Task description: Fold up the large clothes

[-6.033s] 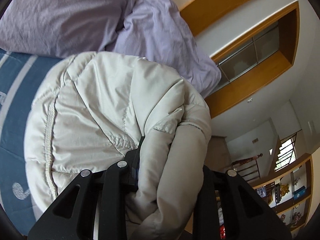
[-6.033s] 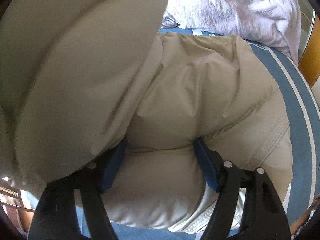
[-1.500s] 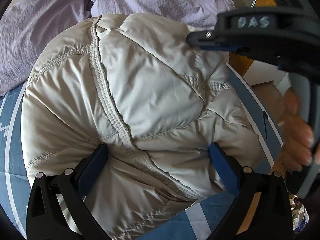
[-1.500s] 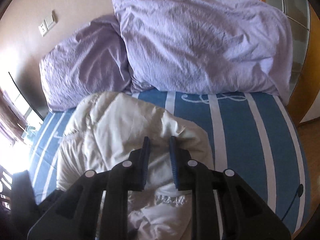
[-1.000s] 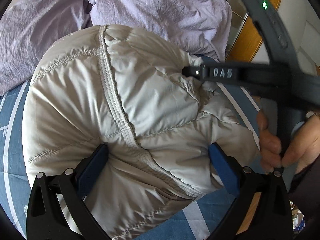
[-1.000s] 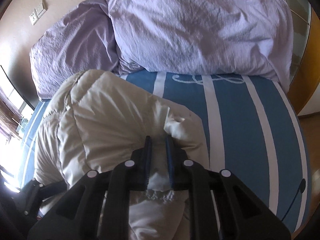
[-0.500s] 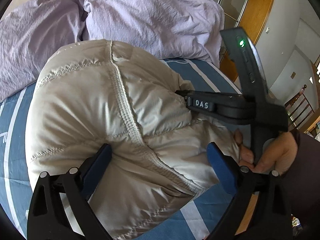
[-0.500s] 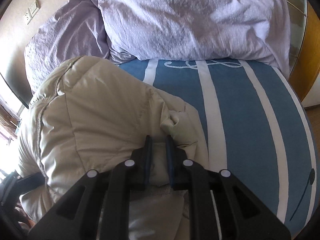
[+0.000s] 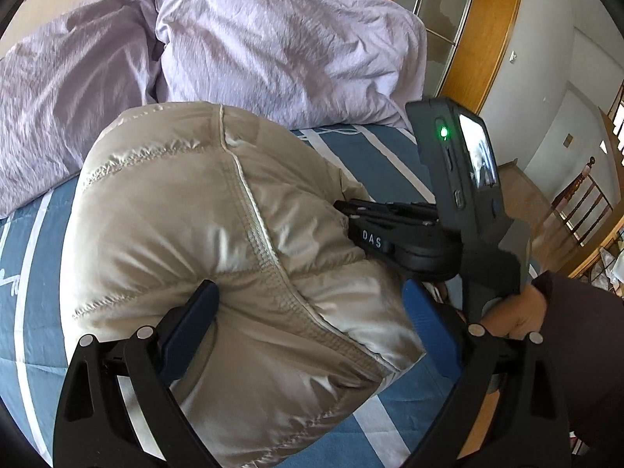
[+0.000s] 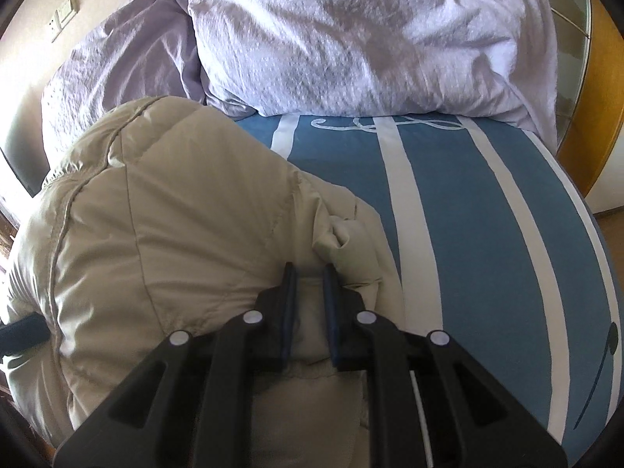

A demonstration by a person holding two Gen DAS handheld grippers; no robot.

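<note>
A beige puffer jacket (image 9: 218,234) lies bundled on the blue striped bed (image 9: 23,273). My left gripper (image 9: 308,300) stands wide open, its blue pads on either side of the jacket's near end. My right gripper (image 10: 310,273) is shut on a fold of the jacket (image 10: 175,226) at its right edge. The right gripper also shows in the left wrist view (image 9: 351,210), reaching into the jacket from the right, with the person's hand on its handle.
Two lilac pillows (image 10: 351,39) lie at the head of the bed behind the jacket. The blue and white striped cover (image 10: 468,214) stretches to the right of the jacket. A wooden door frame (image 9: 499,31) and floor lie past the bed's right edge.
The right gripper has come down onto the jacket's right edge and closed on a fold. The left gripper has drawn back a little, still open around the jacket's near end.
</note>
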